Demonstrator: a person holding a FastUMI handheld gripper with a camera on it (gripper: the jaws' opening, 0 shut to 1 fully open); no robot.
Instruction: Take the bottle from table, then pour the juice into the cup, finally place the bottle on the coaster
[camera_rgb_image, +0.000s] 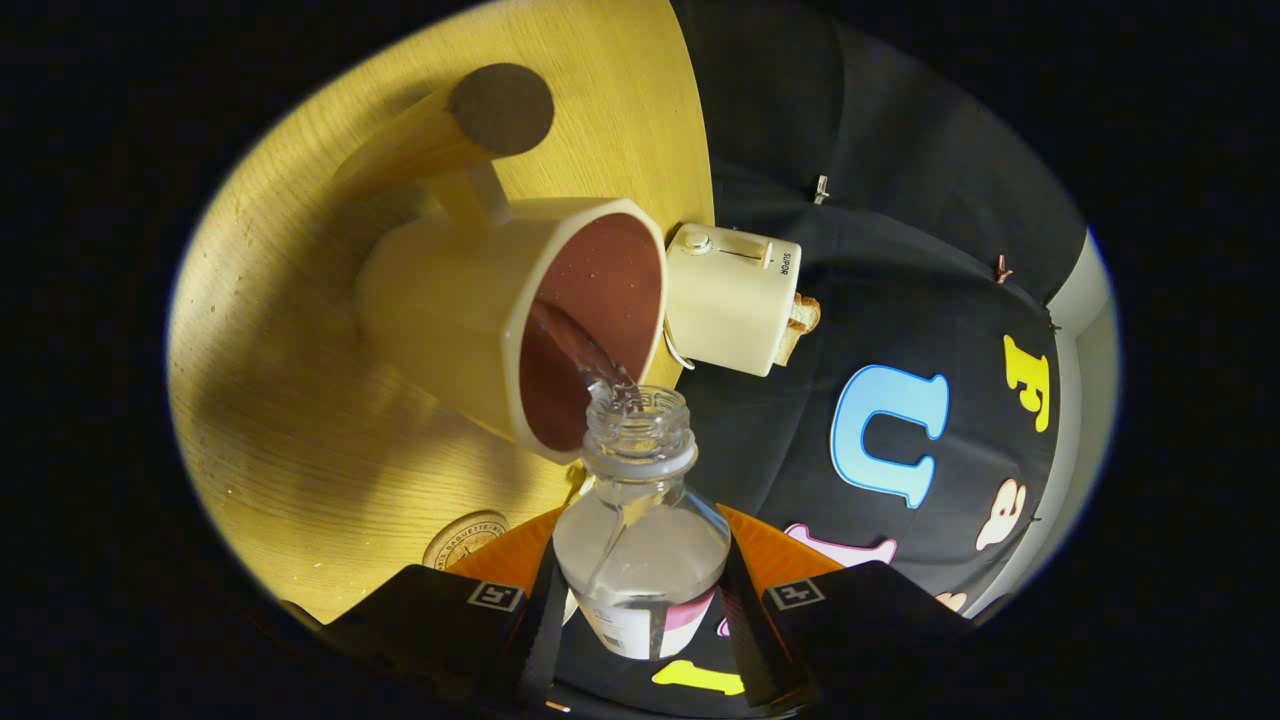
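With the gripper (640, 590) clamped on the tilted bottle (640, 530) between its fingers and the neck at the cup (520, 320) rim, the pour goes best with a steady tilt, keeping the clear stream inside the cup's brown interior.

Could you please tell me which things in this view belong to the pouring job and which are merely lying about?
Job: bottle, held between the fingers of the gripper, pouring into the cup; coaster on the table.
Lying about: toaster with toast; wooden post.
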